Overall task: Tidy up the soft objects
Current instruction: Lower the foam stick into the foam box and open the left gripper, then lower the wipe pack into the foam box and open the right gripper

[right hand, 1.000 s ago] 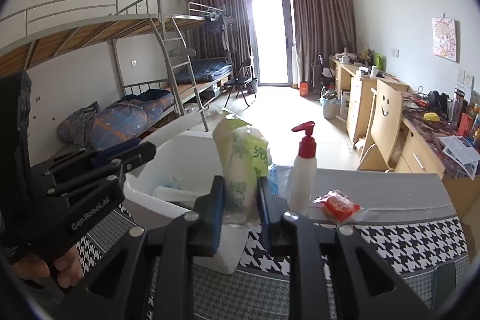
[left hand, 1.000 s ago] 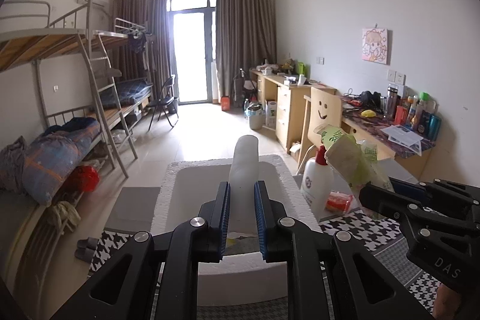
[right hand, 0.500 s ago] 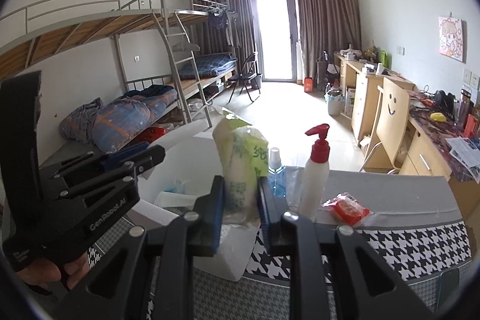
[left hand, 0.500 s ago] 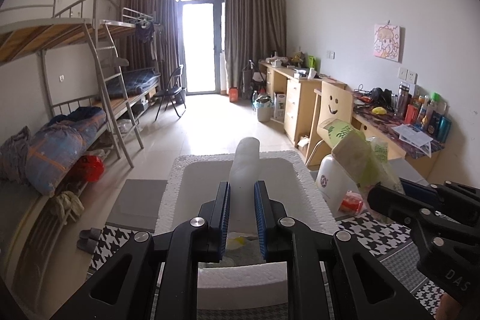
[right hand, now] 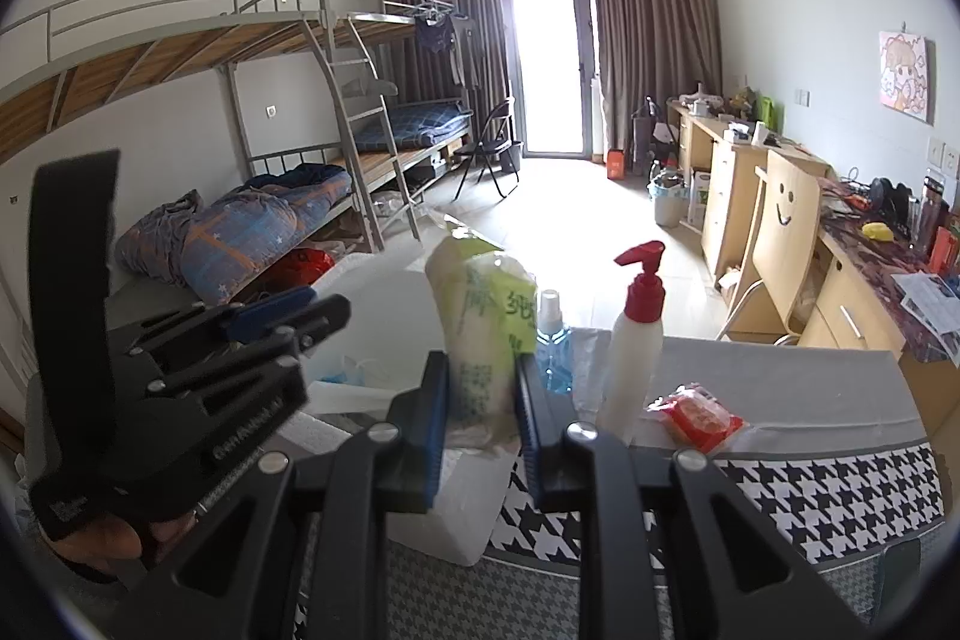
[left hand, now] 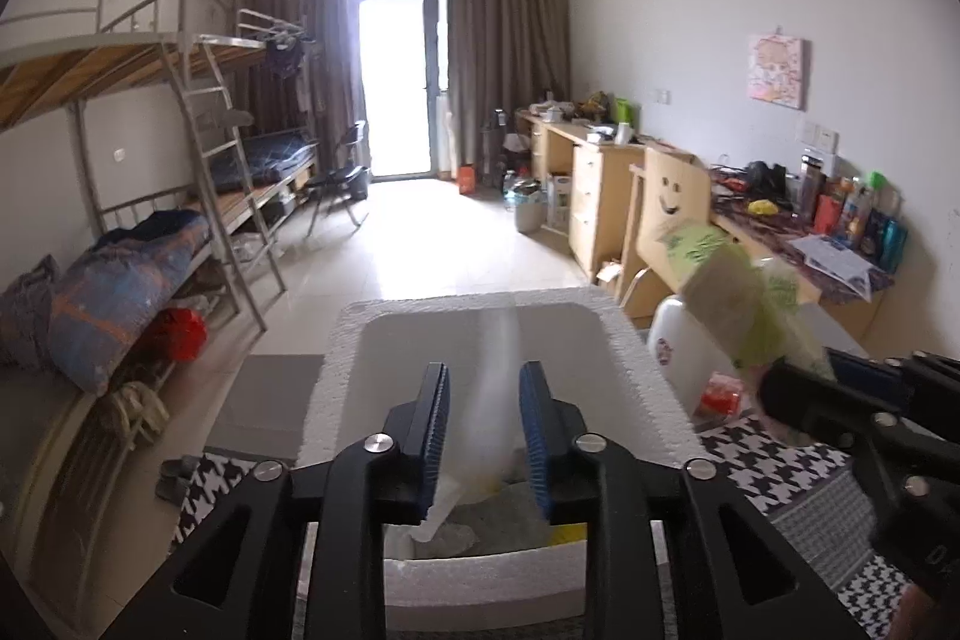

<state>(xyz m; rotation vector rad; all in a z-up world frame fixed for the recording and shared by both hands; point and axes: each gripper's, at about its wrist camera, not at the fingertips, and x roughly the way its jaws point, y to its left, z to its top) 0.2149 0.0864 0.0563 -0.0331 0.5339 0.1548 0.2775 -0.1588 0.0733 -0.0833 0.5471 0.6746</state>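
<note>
foam box: white foam box (left hand: 336, 376) at the table's left edge, open top. Inside, near end — crumpled clear plastic (left hand: 447, 523), something yellow, blurred. From the right wrist view, blue-and-white soft bits on its floor, too small to name.
left gripper: left gripper (left hand: 485, 445) over the near part of the box, jaws have just been opening, now parted and not pressing anything.
white roll: pale translucent white roll (left hand: 498, 382) between the blue pads (left hand: 436, 439), motion-blurred, gaps on both sides, so released. Long axis roughly upright, top end tipped away toward the box's far wall, lower end down among the plastic in the box.
right gripper: right gripper (right hand: 482, 421) clenched on the tissue pack (right hand: 485, 340) — pads press both sides of its lower half.
tissue pack: green-and-white soft pack, held above the table near the box's right wall. Long axis upright in the right wrist view, top leaning slightly left; in the left wrist view it slants up-left.
table: houndstooth cloth (right hand: 810, 496) on the near part, grey surface behind.
on the table, past the pack: white pump bottle (right hand: 636, 340) with red top, upright; small blue bottle (right hand: 552, 340) just left of it; red packet (right hand: 699, 415) lying flat to the right, near the cloth's far edge.
</note>
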